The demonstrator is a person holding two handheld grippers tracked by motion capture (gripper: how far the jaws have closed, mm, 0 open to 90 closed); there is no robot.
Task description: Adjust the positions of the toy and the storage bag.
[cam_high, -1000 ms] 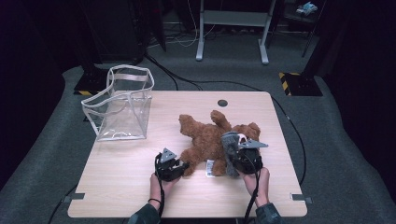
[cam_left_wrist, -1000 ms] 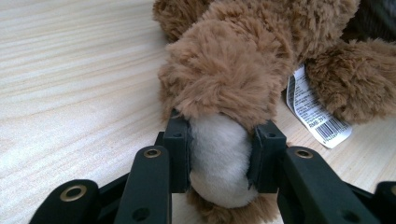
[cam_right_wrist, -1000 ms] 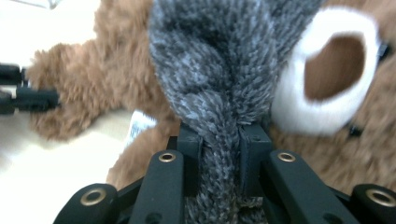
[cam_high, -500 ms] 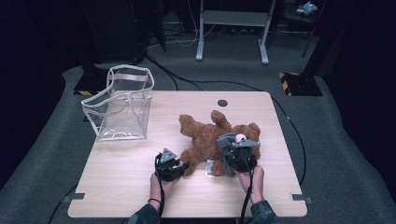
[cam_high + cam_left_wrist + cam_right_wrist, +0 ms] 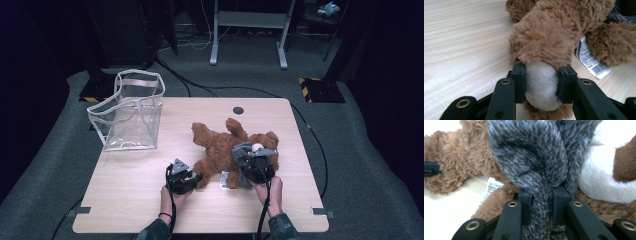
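— Where's the teddy bear (image 5: 225,147)?
— Mid-table, right of center; bag (image 5: 131,112) at ten o'clock.
— Grippers?
— Left gripper (image 5: 541,82) clamps its paw (image 5: 541,86); right gripper (image 5: 541,202) pinches its grey scarf (image 5: 536,165).

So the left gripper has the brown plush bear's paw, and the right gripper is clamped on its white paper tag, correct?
Not quite. The right gripper is clamped on the grey knitted scarf, as the right gripper view shows; the white paper tag lies free. The left gripper does hold the brown plush bear's paw.

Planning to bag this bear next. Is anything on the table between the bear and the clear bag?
Nothing visible: bare table lies between the bear and the bag. Both tongs already grip the bear.
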